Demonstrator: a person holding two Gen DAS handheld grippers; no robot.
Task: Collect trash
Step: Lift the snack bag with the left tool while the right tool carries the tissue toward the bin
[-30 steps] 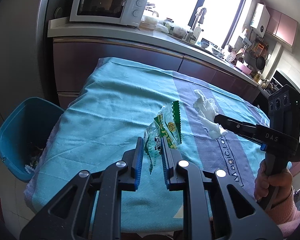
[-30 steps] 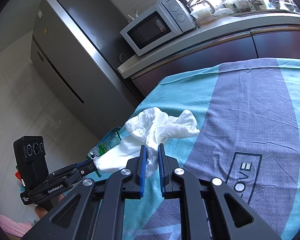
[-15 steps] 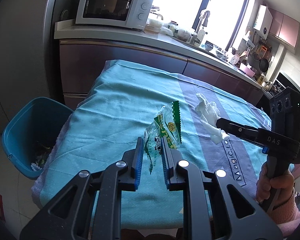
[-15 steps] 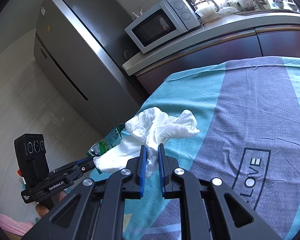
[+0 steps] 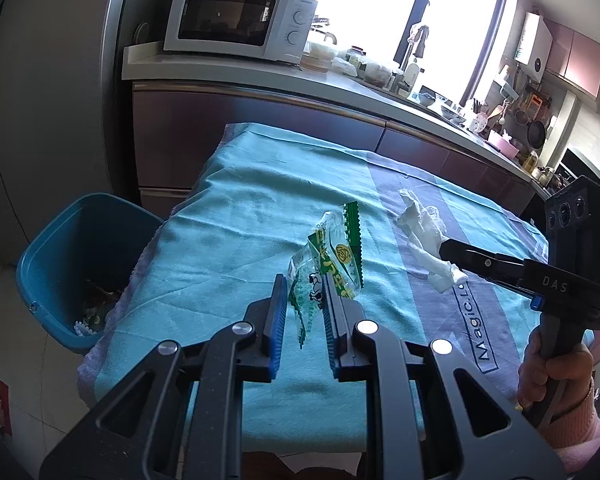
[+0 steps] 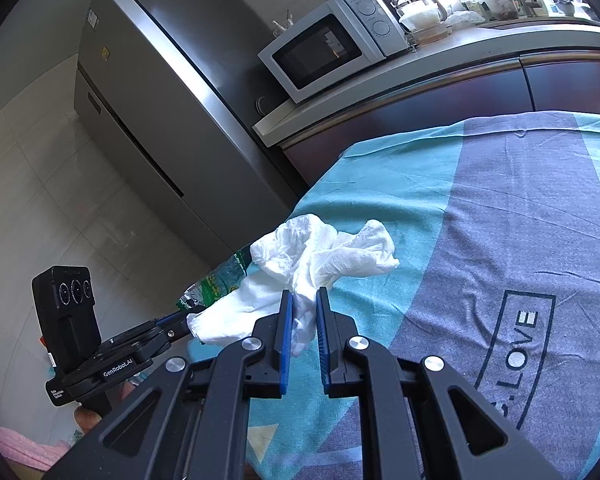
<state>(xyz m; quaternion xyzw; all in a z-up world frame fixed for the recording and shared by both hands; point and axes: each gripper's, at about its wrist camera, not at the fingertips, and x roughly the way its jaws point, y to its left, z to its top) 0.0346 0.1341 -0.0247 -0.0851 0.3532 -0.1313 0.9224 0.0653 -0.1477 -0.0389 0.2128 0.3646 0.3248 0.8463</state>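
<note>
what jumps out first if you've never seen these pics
Two black grippers over a teal cloth-covered table, each clamped on trash: the left gripper pinches a green snack wrapper, the right gripper a crumpled white tissue. A blue bin with litter inside stands on the floor at the table's left edge.

We noted the wrapper (image 5: 332,264) between the left claw (image 5: 305,304) fingers, above the table (image 5: 228,248); bin (image 5: 76,264) lower left, counter (image 5: 260,80) beyond, tissue (image 5: 428,240) right, in the right claw (image 6: 303,312).
</note>
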